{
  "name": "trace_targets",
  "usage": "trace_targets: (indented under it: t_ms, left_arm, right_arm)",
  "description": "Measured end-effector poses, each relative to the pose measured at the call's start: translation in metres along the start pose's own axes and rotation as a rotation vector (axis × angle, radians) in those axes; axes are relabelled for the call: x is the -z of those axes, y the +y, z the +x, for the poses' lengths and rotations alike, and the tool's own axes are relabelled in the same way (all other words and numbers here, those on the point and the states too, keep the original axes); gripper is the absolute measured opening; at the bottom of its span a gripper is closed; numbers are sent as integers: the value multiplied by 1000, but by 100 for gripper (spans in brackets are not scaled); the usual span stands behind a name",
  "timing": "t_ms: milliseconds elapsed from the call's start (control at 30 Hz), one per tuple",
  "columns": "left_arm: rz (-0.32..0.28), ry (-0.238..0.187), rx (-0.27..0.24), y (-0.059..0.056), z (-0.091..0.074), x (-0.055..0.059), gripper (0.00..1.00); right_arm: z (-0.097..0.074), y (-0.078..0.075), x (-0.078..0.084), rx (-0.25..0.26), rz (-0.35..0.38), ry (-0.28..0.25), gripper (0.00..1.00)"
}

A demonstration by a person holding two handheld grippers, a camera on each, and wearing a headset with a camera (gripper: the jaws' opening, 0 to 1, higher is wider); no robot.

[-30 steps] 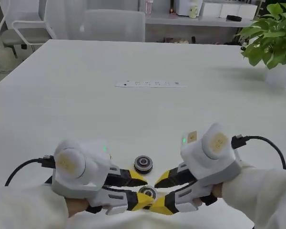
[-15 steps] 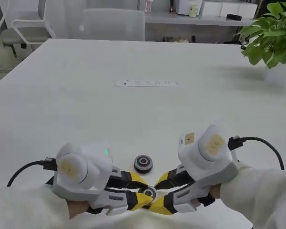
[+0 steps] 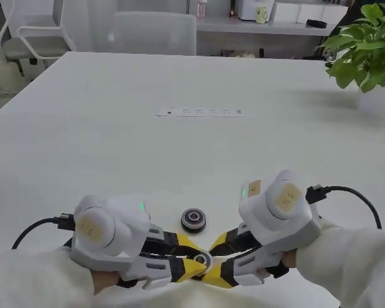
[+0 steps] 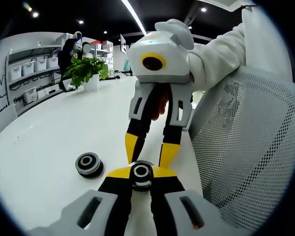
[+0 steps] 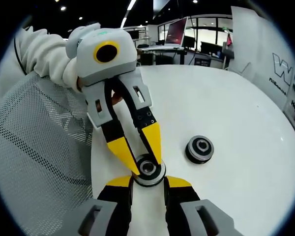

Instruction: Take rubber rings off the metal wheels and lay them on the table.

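Head view: left tool (image 3: 192, 258) and right tool (image 3: 210, 261) meet at the near edge of the tabletop (image 3: 179, 160), both clamped on one metal wheel (image 3: 201, 259), probably so one steadies it while the other peels the rubber ring (image 5: 156, 173). A second wheel (image 3: 193, 219) lies just beyond.

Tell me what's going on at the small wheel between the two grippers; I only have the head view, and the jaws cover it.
Observer: In the left gripper view, the left gripper has its jaws on either side of the near wheel, shut on it.
Operator: And the right one?
Observer: The right gripper flanks the same wheel from the opposite side; I cannot tell whether it is squeezing.
Operator: Ring off yet?
Observer: No. The left gripper view shows the dark rubber ring seated around that wheel.
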State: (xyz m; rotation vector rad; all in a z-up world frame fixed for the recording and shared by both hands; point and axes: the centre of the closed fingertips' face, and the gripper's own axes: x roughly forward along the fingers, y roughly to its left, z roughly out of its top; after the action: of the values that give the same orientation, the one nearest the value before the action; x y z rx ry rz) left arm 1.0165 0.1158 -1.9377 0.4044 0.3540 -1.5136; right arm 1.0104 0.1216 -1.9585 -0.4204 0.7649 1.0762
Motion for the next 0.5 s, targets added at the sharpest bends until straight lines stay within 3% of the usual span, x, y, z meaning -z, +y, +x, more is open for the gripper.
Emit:
trace_targets:
  t_ms: [500]
  left_arm:
    - [-3, -8, 0, 0, 0, 0, 8]
  right_arm:
    - [-3, 1, 4, -15, -2, 27, 17]
